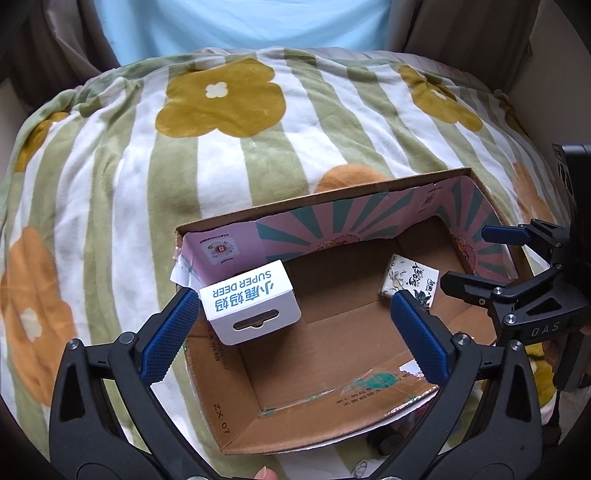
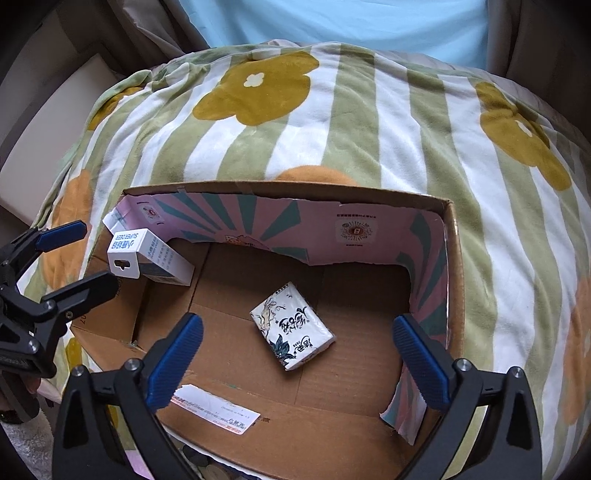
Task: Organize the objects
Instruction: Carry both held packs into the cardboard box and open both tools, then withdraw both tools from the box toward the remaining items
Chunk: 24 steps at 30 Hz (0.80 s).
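Observation:
An open cardboard box (image 1: 236,417) (image 2: 452,266) lies on a flowered blanket. A white "SUPER DEER" carton (image 1: 249,306) (image 2: 147,260) leans in the box's left corner. A white tissue pack with ink drawings (image 1: 408,282) (image 2: 293,330) lies on the box floor. My left gripper (image 1: 295,339) is open over the box's left part, its left pad beside the carton, holding nothing; it also shows in the right wrist view (image 2: 77,254). My right gripper (image 2: 295,358) is open above the tissue pack, apart from it; it also shows in the left wrist view (image 1: 476,258).
The green-striped blanket with yellow and orange flowers (image 1: 221,147) (image 2: 332,122) covers a rounded surface. A person in a light blue shirt (image 1: 240,26) (image 2: 332,22) sits behind it. A white shipping label (image 2: 214,410) is stuck on the box's near flap.

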Motion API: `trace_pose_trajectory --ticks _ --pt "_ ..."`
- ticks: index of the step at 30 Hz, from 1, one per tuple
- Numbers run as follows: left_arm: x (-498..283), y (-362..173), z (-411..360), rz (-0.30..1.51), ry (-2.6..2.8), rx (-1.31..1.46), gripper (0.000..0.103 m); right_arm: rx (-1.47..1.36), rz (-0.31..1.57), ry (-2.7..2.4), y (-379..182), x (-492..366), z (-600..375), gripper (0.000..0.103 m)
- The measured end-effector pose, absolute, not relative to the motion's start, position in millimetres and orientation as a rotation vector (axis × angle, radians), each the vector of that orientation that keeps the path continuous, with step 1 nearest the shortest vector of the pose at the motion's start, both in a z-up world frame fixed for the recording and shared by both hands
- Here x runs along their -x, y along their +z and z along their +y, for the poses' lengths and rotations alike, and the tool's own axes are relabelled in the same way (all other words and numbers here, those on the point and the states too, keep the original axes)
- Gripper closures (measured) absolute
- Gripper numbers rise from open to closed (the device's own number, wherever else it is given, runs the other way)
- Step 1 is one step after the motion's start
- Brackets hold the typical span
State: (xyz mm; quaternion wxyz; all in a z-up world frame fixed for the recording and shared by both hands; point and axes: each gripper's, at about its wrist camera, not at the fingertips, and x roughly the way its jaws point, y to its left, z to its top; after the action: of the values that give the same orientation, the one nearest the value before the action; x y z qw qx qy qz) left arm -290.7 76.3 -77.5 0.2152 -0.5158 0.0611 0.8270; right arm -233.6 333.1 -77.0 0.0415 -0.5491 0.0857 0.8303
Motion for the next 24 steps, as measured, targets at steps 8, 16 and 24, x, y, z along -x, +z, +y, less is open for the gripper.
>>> trace_pose_trajectory --ticks 8,16,24 --pt "278 -73 71 0.183 2.316 1.417 0.0 1.691 0.183 2.511 -73 225 327 0.001" --pt "255 -57 66 0.223 2.348 1.343 0.0 1.616 0.228 2.534 -54 210 327 0.001" --pt "207 -23 47 0.268 2.419 1.223 0.0 1.416 0.166 2.649 -7 173 311 0.001"
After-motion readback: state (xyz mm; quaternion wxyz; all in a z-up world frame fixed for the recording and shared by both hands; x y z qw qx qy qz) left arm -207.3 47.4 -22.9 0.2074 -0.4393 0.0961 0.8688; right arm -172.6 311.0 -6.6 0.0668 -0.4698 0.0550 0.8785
